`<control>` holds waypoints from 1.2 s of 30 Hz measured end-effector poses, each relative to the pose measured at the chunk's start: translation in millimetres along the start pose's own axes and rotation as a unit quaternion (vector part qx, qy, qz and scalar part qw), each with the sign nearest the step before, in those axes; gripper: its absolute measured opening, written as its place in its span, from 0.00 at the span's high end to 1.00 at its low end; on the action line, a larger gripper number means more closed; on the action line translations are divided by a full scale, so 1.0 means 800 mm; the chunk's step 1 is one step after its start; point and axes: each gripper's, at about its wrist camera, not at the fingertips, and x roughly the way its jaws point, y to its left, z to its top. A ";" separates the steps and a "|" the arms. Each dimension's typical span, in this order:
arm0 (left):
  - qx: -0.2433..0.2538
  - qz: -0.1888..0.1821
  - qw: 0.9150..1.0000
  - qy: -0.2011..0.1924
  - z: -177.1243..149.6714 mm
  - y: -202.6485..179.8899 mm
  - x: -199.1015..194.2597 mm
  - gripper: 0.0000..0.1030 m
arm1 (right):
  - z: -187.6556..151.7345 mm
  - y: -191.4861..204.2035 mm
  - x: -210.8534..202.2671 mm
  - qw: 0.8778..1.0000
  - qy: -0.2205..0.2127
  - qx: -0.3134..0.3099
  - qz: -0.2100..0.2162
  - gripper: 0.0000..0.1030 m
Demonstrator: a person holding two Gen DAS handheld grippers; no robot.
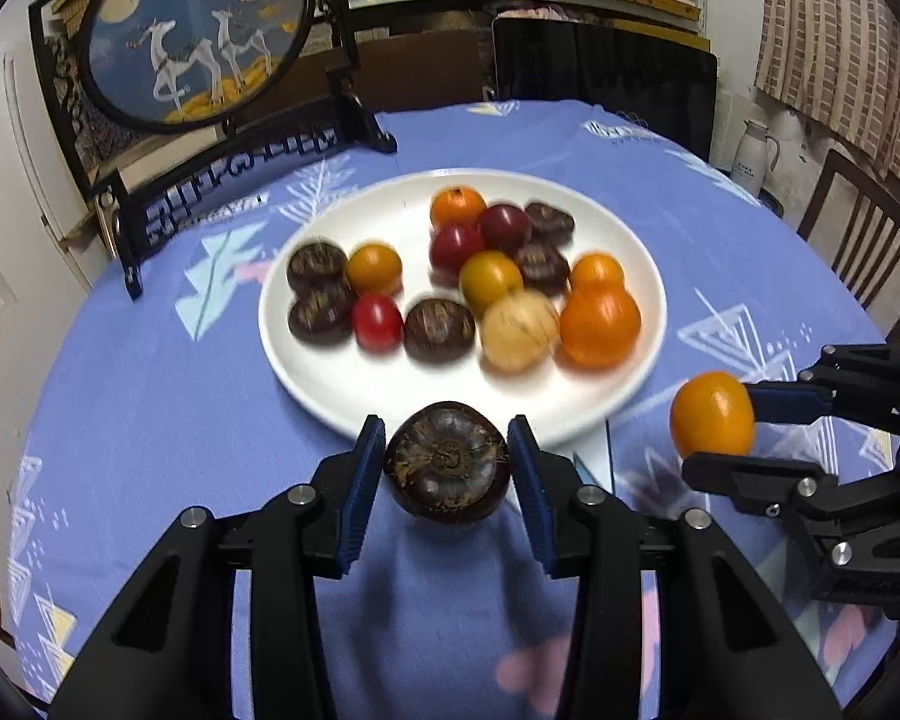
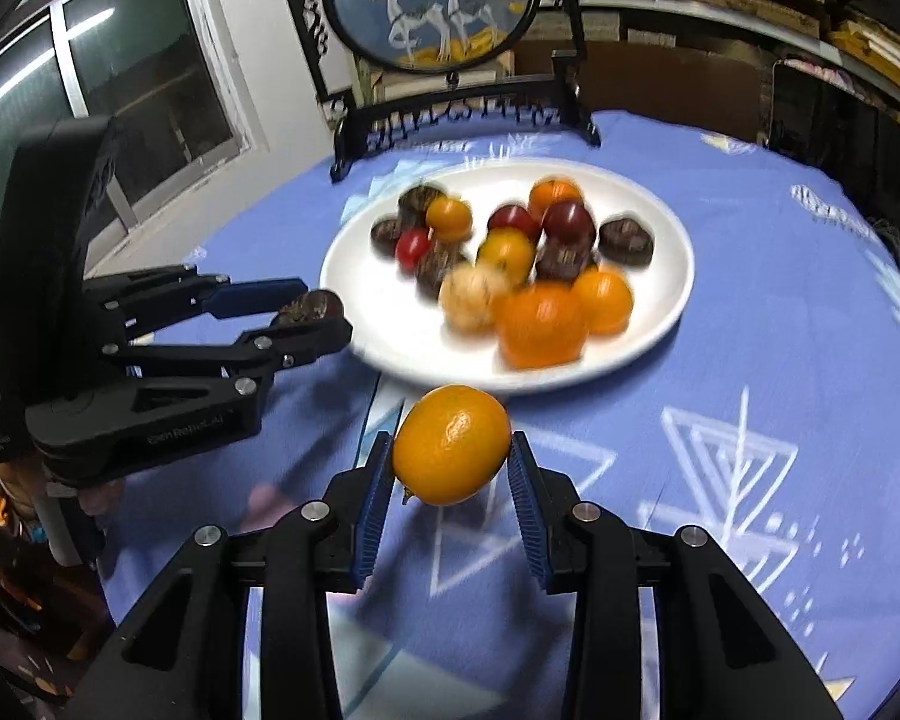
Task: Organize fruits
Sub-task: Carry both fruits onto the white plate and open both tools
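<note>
Left tongs [image 1: 447,459] pinching a dark brown chestnut-like fruit [image 1: 446,461] between blue pads, held just off the near rim of the white plate [image 1: 306,372], above the blue patterned tabletop [image 1: 150,396]. Right tongs [image 2: 450,461] pinching a small orange citrus [image 2: 452,444], likewise just short of the plate's near rim [image 2: 660,324]; same citrus visible from the left wrist at the plate's right [image 1: 712,414], right tongs [image 1: 717,420] clamped on it from the side. From the right wrist, left tongs [image 2: 315,315] seen at the plate's left edge with the dark fruit [image 2: 309,306] between the tips. On the plate, motion-blurred: several dark brown fruits, red cherry tomatoes, small orange and yellow fruits, one pale tan round fruit [image 1: 519,331], one larger orange [image 1: 600,327] nearest the right side. Behind the plate, a round framed deer picture on a black stand [image 1: 195,30]. Cannot tell whether either held fruit touches the cloth.
</note>
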 end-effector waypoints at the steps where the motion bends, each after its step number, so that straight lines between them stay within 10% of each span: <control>1: -0.001 0.002 1.000 -0.003 0.009 0.001 0.001 0.60 | 0.009 -0.002 -0.001 1.000 -0.010 0.002 -0.003 0.62; 12: -0.021 0.041 0.999 -0.026 0.099 0.022 0.039 0.60 | 0.109 -0.036 0.022 0.997 -0.070 0.035 -0.015 0.62; 36: -0.019 0.068 0.997 -0.005 0.111 0.035 0.095 0.55 | 0.150 -0.054 0.084 0.998 -0.037 0.045 -0.016 0.59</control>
